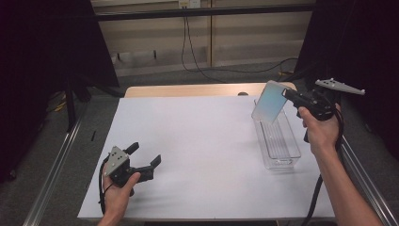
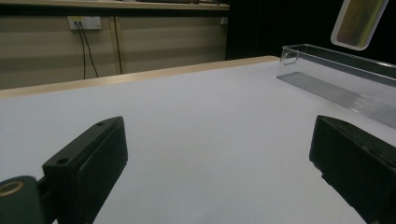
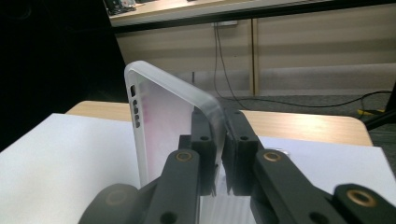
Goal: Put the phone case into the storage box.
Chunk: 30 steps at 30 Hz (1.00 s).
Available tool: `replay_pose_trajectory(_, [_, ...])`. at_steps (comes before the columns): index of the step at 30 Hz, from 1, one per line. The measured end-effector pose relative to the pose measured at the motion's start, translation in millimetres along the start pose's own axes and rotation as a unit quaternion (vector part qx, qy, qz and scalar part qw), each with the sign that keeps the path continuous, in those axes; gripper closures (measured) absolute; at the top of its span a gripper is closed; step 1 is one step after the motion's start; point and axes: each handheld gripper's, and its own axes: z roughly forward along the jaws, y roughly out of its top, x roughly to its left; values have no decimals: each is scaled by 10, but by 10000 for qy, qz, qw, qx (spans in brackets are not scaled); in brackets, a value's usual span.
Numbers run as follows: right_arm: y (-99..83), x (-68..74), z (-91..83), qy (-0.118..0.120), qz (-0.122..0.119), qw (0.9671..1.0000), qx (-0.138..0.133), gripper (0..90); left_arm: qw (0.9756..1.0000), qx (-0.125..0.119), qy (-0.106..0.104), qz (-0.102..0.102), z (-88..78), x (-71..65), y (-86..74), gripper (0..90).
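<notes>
Right gripper [image 1: 288, 95] clamps phone case [image 1: 269, 101] above clear tray [image 1: 277, 136]; right gripper view reveals cutouts; left gripper [image 1: 143, 155] wide open, empty.

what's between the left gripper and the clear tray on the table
Nothing: in the high view only bare white table cover lies between the left gripper and the clear tray.

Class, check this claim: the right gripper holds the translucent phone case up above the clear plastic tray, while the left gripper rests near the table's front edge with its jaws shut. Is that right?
Not quite: the left gripper has its jaws open, not shut, with nothing between them, as the high view and the left gripper view show. The rest stands: the right gripper holds the translucent phone case up above the clear plastic tray.
</notes>
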Motion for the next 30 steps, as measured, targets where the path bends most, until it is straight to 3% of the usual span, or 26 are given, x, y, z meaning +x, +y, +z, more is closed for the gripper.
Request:
replay_pose_trajectory(9, [-5,-164,65,-222,-48,9997,40,850,10000,39,-13,-13,8,15,-9,45])
replay_pose_trajectory(17, [-22,-212,178,-364,-143,9991,159,851,10000,47,-17,17,7,20,-13,45])
replay_pose_trajectory(30, [-41,-326,348,-639,-273,9976,34,851,10000,48,-17,-16,12,21,-19,45])
